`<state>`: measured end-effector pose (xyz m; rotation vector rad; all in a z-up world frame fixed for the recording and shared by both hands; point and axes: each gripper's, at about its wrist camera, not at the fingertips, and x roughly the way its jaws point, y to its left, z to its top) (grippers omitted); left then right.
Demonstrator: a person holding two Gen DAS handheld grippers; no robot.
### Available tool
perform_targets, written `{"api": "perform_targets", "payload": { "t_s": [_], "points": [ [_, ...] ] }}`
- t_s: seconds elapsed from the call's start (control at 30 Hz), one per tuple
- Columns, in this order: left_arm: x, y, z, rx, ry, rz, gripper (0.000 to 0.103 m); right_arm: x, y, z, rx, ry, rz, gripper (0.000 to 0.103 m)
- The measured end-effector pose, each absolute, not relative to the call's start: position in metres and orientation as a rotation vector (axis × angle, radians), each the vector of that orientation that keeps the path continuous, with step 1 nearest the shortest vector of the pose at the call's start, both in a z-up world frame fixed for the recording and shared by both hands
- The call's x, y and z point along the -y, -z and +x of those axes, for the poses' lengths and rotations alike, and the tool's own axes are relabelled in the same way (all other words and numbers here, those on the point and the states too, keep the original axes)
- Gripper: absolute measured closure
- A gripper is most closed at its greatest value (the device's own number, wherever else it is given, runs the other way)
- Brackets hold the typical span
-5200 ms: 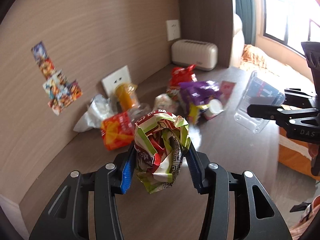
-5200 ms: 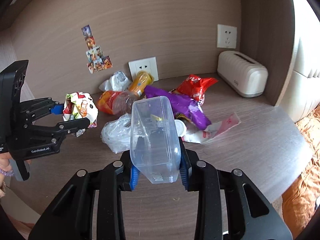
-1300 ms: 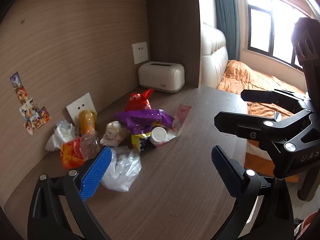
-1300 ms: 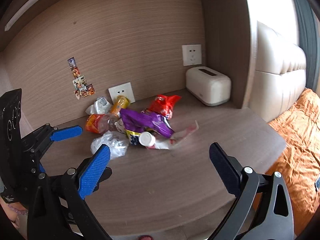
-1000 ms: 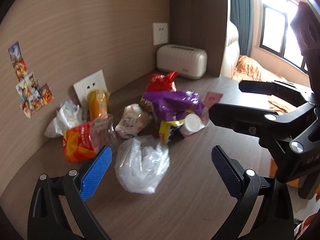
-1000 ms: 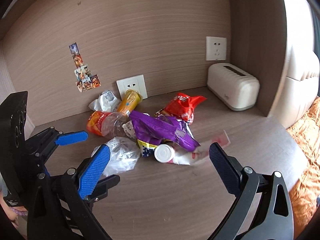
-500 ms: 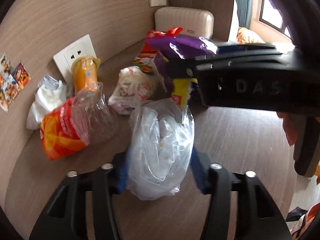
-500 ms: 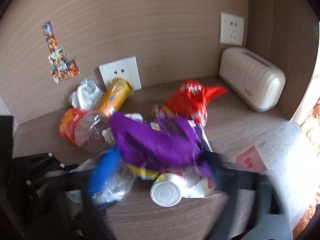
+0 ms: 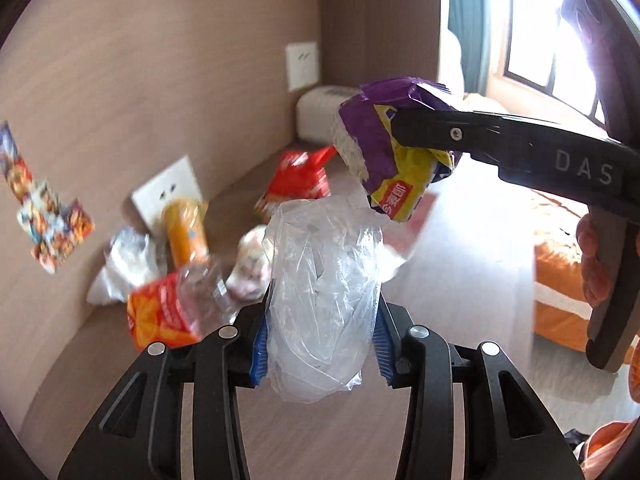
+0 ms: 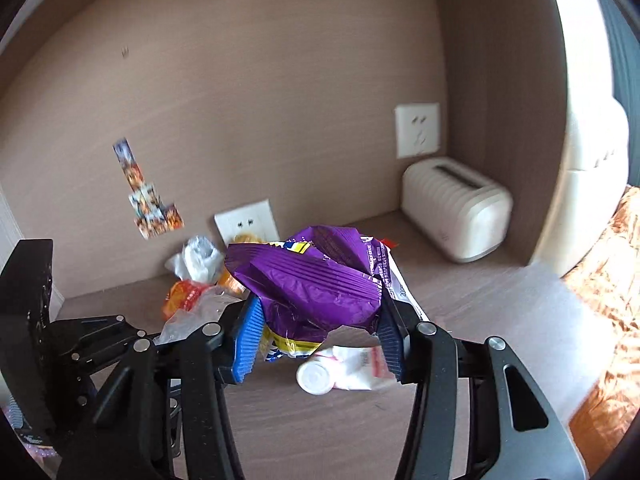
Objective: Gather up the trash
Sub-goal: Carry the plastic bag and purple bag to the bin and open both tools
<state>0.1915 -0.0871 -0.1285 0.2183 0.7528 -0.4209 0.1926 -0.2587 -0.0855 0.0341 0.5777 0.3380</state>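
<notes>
Crinkled clear plastic, a bag (image 9: 322, 288), is pinched between the blue pads of the left gripper (image 9: 320, 340) and is held off the desk (image 9: 460, 280); its long axis runs upright, from six to twelve o'clock in the left wrist view. A purple snack wrapper (image 10: 316, 288) is clamped by the right gripper (image 10: 318, 332), bulging above the jaws with its yellow end hanging below. Seen from the left wrist, that wrapper (image 9: 394, 152) sits at about one o'clock from the bag, just above and beside it, so both loads are carried close together.

What remains of the trash lies on the desk toward the back wall: an orange-labelled crushed bottle (image 9: 172, 312) at about nine o'clock of the left gripper, an orange tube (image 9: 186, 226) and a white crumpled bag (image 9: 124, 268) at ten, a red packet (image 9: 298, 180) at twelve. A white cap (image 10: 315, 376) and a flat pink-printed sachet (image 10: 360, 364) lie directly under the right gripper, at six o'clock of the wrapper. A cream toaster (image 10: 456, 216) stands at two o'clock in the corner, well apart.

No bin is seen in either view. The near half of the desk is judged open for withdrawing toward six o'clock; its right edge drops off to orange bedding (image 10: 608, 280).
</notes>
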Motion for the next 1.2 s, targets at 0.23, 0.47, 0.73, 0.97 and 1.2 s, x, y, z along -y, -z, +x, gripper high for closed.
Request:
{"api": "perform_targets", "payload": {
  "t_s": [0.23,0.47,0.73,0.97,1.2],
  "points": [
    [0.140,0.108,0.158,-0.705,0.509,0.249,0.062,0.313,0.066,0.135,-0.559,-0.220,0.044,0.051],
    [0.204,0.104,0.111,-0.704,0.643,0.294,0.062,0.375,0.065,0.065,-0.554,-0.102,0.097,0.051],
    [0.277,0.114,0.057,-0.725,0.794,0.356,0.062,0.430,0.084,0.000,-0.596,0.025,0.163,0.051],
    [0.333,0.147,0.022,-0.777,0.921,0.441,0.062,0.472,0.115,-0.043,-0.647,0.134,0.240,0.050],
    [0.376,0.198,-0.006,-0.844,1.009,0.499,0.062,0.503,0.165,-0.071,-0.717,0.210,0.320,0.050]
  ]
}}
